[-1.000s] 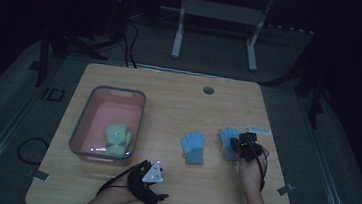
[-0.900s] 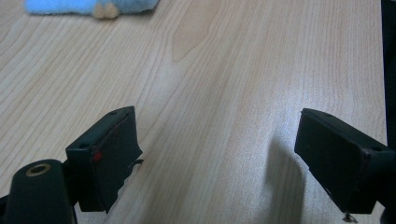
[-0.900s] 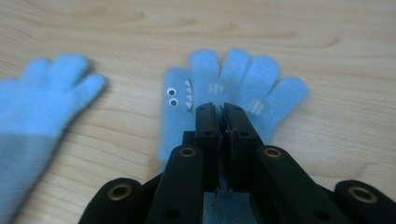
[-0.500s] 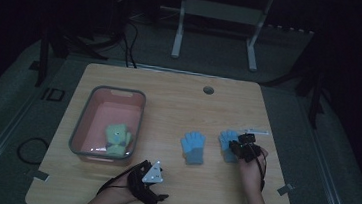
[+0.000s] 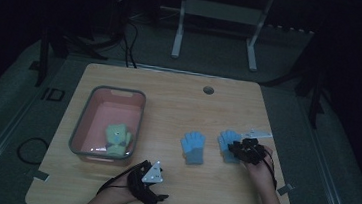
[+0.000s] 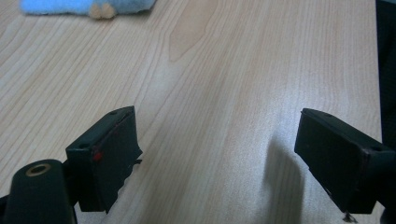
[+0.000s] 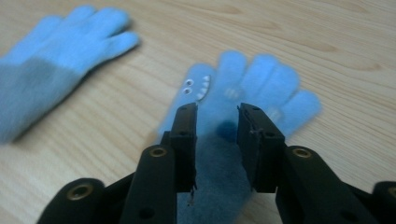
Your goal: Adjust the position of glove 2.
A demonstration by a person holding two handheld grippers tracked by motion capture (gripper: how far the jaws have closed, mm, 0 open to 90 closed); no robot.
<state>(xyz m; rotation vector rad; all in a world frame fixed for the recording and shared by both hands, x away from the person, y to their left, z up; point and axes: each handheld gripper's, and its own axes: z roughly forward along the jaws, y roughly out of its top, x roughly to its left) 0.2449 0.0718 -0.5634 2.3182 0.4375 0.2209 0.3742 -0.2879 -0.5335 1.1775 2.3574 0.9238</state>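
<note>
Two blue gloves lie on the wooden table (image 5: 168,106). The left glove (image 5: 193,147) (image 7: 60,42) is flat and free. My right gripper (image 5: 237,148) (image 7: 217,135) sits over the grey cuff of the right blue glove (image 5: 226,138) (image 7: 261,84), which has googly eyes; the jaws stand narrow with the cuff fabric pinched between them. Near the front edge my left gripper (image 5: 159,193) (image 6: 217,154) rests low over bare wood, its jaws wide apart and holding nothing. An edge of a blue glove (image 6: 84,5) shows far ahead of it.
A pink basin with a grey rim (image 5: 119,92) stands at the table's left, and a green glove (image 5: 118,137) lies inside it. A cable hole (image 5: 208,90) marks the far side. A pale slip (image 5: 258,134) lies beyond the right gripper.
</note>
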